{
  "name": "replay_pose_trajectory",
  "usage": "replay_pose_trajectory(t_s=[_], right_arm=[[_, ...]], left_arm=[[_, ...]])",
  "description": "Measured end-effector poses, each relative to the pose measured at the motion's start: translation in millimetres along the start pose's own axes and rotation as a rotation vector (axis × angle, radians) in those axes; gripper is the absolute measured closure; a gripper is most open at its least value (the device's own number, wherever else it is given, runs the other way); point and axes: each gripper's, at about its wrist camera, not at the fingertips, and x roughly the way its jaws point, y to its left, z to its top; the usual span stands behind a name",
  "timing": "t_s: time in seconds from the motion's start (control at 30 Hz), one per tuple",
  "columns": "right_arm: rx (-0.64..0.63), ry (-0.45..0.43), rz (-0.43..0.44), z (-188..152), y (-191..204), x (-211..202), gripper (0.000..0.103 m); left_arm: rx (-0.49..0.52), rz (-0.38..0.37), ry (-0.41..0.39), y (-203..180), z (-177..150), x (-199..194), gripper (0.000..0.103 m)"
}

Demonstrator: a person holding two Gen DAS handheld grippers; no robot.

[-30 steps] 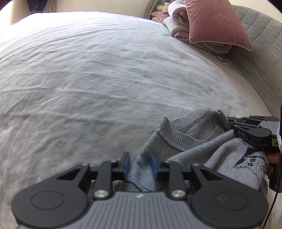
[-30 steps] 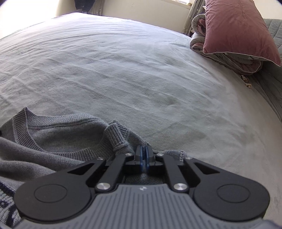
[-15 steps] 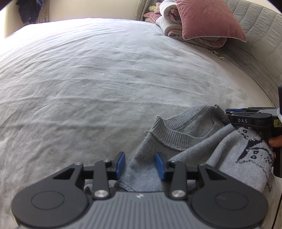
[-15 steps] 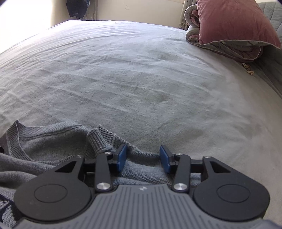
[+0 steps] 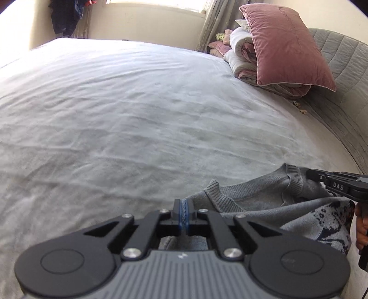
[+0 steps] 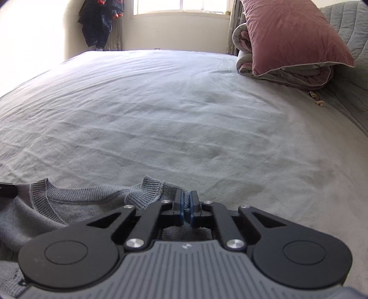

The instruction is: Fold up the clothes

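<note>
A grey knit sweater (image 5: 253, 197) with a dark print lies bunched at the near edge of the bed, collar facing away from me. My left gripper (image 5: 183, 212) has its jaws closing tight on the sweater's left shoulder edge, and fabric shows under the pads. In the right wrist view the sweater (image 6: 80, 207) spreads to the left. My right gripper (image 6: 186, 207) has its jaws closing on the knit by the right side of the collar, with a thin fold pinched between them. The right gripper (image 5: 340, 186) also shows at the far right of the left wrist view.
A wide pale grey bedsheet (image 5: 138, 115) stretches ahead. A pink pillow (image 5: 285, 46) rests on a folded quilt (image 5: 243, 53) at the back right, against a grey quilted headboard (image 5: 340, 69). Dark clothes (image 6: 101, 20) hang beside a window on the far wall.
Both grippers opened half a second ago and have now shut on the sweater's shoulders. Both have risen a little and tipped up, so more of the far wall shows.
</note>
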Motion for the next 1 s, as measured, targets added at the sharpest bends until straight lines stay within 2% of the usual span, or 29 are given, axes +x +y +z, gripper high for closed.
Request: replay_pose_trajectory(t_s=[0.13, 0.27, 0.43, 0.7, 0.83, 1.0], right_arm=[[0.007, -0.096, -0.030, 15.6, 4.1, -22.9, 0.096], [0.004, -0.185, -0.054, 35.4, 12.5, -36.2, 0.096], [0.003, -0.246, -0.090, 67.8, 21.6, -27.8, 0.096], [-0.009, -0.246, -0.160, 100.5, 20.1, 24.9, 0.096], [0.006, -0.202, -0.180, 98.5, 14.7, 57.3, 0.096], [0.007, -0.143, -0.186, 85.5, 12.4, 87.0, 0.096]], left_arm=[[0.062, 0.054, -0.077, -0.2, 21.8, -12.0, 0.101], [0.131, 0.128, -0.125, 0.1, 51.6, -7.5, 0.101], [0.233, 0.210, -0.180, -4.8, 95.7, 10.5, 0.101], [0.308, 0.297, -0.205, -9.5, 148.2, 69.5, 0.101], [0.321, 0.317, -0.171, -9.7, 150.3, 105.8, 0.100], [0.292, 0.321, -0.110, -8.9, 134.3, 141.7, 0.100]])
